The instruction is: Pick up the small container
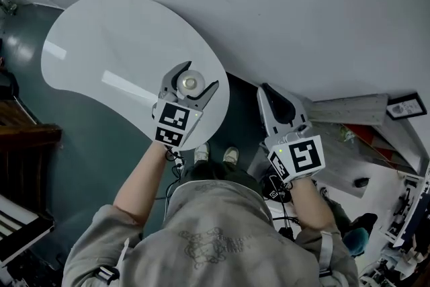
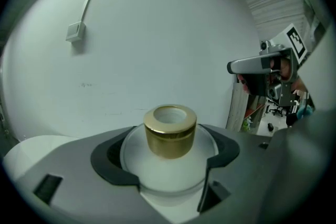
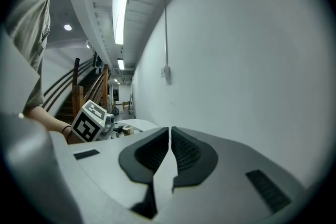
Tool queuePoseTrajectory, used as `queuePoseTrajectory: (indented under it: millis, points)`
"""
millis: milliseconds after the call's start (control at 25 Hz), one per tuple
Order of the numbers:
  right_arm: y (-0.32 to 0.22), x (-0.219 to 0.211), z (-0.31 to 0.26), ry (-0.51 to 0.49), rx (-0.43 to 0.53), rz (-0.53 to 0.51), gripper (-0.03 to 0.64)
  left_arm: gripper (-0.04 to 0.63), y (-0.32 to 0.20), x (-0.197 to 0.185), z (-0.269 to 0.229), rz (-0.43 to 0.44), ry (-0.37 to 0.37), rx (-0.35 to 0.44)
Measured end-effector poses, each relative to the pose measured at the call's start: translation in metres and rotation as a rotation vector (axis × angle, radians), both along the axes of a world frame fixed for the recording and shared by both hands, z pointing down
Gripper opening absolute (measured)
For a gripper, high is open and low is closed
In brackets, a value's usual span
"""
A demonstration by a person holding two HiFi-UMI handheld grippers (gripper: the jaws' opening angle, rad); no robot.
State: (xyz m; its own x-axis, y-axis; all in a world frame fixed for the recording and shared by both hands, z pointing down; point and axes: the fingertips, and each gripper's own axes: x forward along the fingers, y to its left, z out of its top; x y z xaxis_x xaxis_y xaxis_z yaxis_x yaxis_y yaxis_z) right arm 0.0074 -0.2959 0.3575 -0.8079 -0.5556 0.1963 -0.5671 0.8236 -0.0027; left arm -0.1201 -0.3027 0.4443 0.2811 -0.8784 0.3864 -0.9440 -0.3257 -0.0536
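Observation:
The small container (image 1: 190, 83) is a frosted white round jar with a gold neck (image 2: 170, 131), standing near the right edge of a white rounded table (image 1: 101, 44). My left gripper (image 1: 195, 76) has its dark pads (image 2: 113, 162) pressed against both sides of the jar's body, so it is shut on it. I cannot tell whether the jar rests on the table or hangs just above it. My right gripper (image 1: 272, 94) is held off the table to the right, over the floor; its jaws (image 3: 170, 155) are shut with nothing between them.
A white wall (image 1: 302, 10) runs behind the table, with a cable and a small box (image 2: 76, 32) on it. The person's shoes (image 1: 215, 154) stand on the dark floor by the table edge. Wooden stairs (image 1: 20, 138) are at the left, and clutter (image 1: 396, 212) at the lower right.

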Motion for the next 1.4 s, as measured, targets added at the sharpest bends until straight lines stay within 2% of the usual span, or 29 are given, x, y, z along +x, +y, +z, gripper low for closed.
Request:
queuePoseTrajectory:
  millis: [120, 280, 480, 640, 1080, 1400]
  points:
    - [0.007, 0.01, -0.02, -0.008, 0.019, 0.005, 0.037, 0.346, 0.012, 0.002, -0.017, 0.004, -0.012, 0.007]
    - [0.016, 0.026, -0.046, -0.021, 0.052, 0.016, 0.037, 0.346, 0.026, 0.007, -0.037, 0.009, 0.023, 0.01]
    - [0.024, 0.049, -0.054, 0.016, 0.091, 0.055, 0.037, 0.347, 0.045, 0.023, -0.058, 0.037, -0.055, 0.053]
    - [0.033, 0.06, -0.049, 0.029, 0.086, 0.063, 0.037, 0.347, 0.058, 0.034, -0.067, 0.052, -0.046, 0.061]
    - [0.062, 0.062, -0.045, 0.015, 0.059, 0.02, 0.037, 0.347, 0.089, 0.06, -0.074, 0.09, -0.031, 0.044]
    - [0.071, 0.052, -0.044, 0.021, 0.056, -0.014, 0.037, 0.347, 0.097, 0.061, -0.073, 0.091, -0.022, 0.033]
